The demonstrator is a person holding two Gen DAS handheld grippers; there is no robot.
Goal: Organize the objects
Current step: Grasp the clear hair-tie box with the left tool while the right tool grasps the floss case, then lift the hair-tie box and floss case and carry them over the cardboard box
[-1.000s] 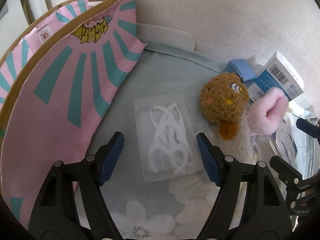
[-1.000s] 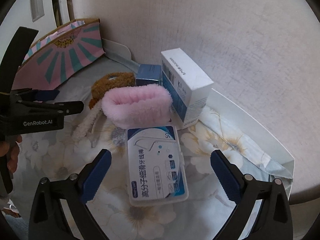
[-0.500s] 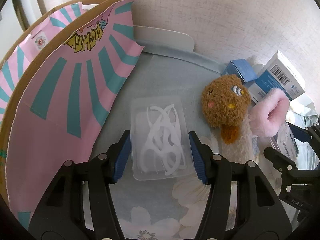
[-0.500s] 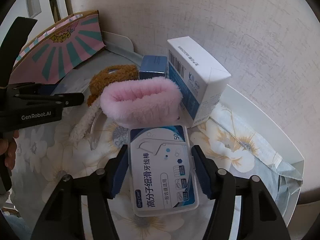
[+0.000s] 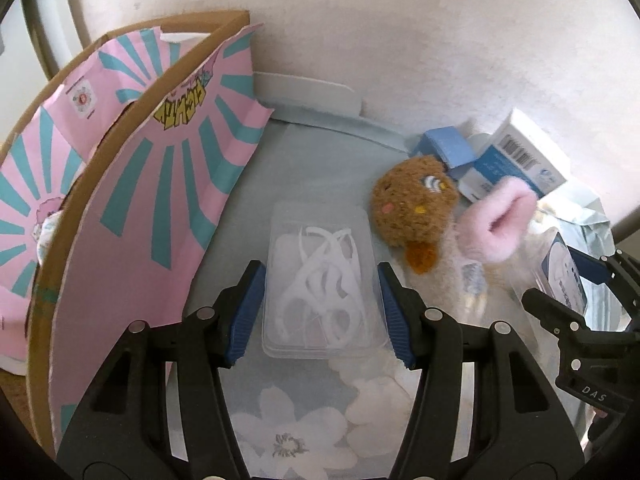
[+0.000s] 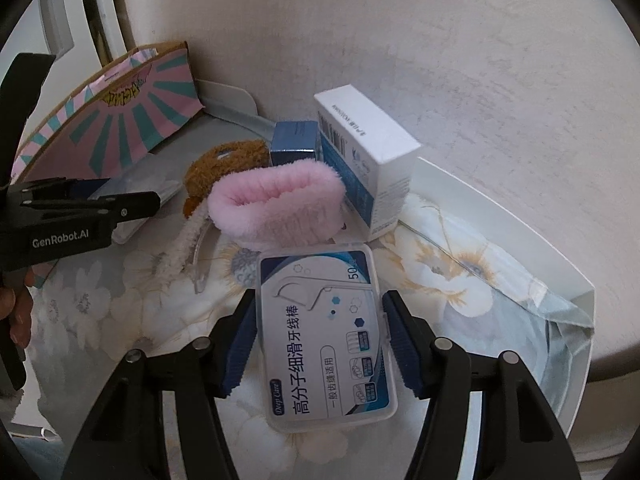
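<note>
Left wrist view: the left tool (image 5: 320, 312) is clamped on a clear floss-pick case (image 5: 320, 280) lying on the floral cloth (image 5: 296, 420), beside a pink cardboard box (image 5: 132, 216) and a brown plush toy (image 5: 412, 204).

Right wrist view: the right tool (image 6: 320, 340) is clamped on a labelled floss-pick box (image 6: 328, 336), just in front of a pink fluffy band (image 6: 276, 204).

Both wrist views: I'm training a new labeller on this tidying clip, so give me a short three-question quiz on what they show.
1. True or false: the left gripper is closed on the clear floss-pick case.
2. What does the right gripper grip? A) pink fluffy band B) labelled floss-pick box C) white carton
3. What stands along the left, beside the clear case?

Key: 1 true; 2 B; 3 the pink and teal cardboard box.
</note>
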